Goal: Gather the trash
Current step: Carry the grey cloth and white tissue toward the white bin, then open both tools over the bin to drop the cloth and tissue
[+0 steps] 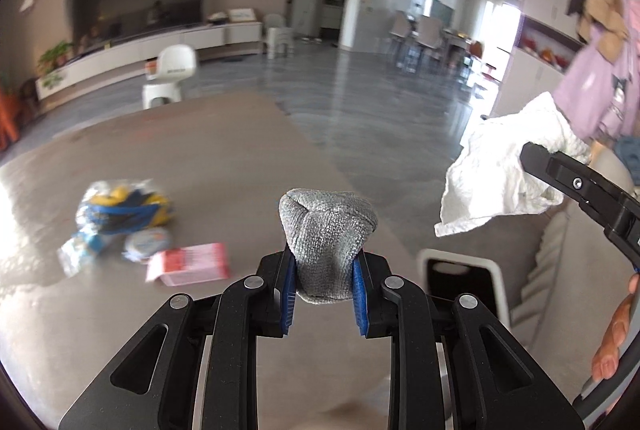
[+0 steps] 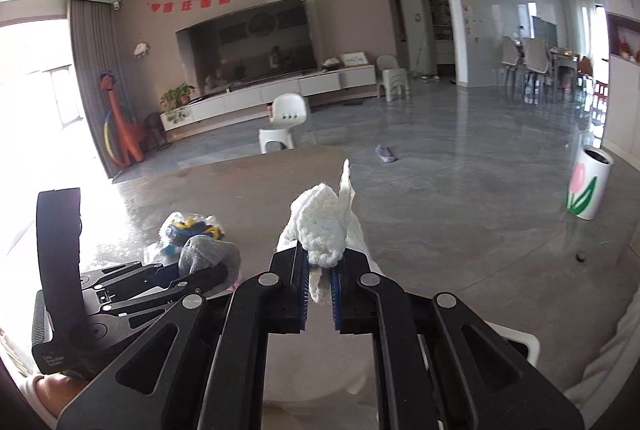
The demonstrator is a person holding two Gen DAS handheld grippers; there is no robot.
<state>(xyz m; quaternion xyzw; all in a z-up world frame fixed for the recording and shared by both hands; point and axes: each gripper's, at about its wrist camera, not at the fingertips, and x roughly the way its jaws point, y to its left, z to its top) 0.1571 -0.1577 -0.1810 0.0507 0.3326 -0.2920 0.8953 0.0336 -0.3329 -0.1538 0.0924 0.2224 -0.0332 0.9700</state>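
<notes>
My left gripper (image 1: pixel 324 286) is shut on a grey cloth (image 1: pixel 326 230) and holds it above the brown table (image 1: pixel 224 150). My right gripper (image 2: pixel 320 276) is shut on a crumpled white paper towel (image 2: pixel 326 226), held in the air to the right of the left gripper. The paper towel also shows in the left wrist view (image 1: pixel 508 170), and the grey cloth in the right wrist view (image 2: pixel 204 252). On the table to the left lie a blue and yellow plastic wrapper (image 1: pixel 124 206), a small round lid (image 1: pixel 146 244), a blue packet (image 1: pixel 82 250) and a pink packet (image 1: pixel 188 264).
A white-rimmed bin opening (image 1: pixel 460 278) sits just below and right of the left gripper. A white chair (image 2: pixel 282 122) stands beyond the table's far edge. A white bin with a tulip print (image 2: pixel 588 188) stands on the floor at right, and a purple item (image 2: pixel 385 153) lies on the floor.
</notes>
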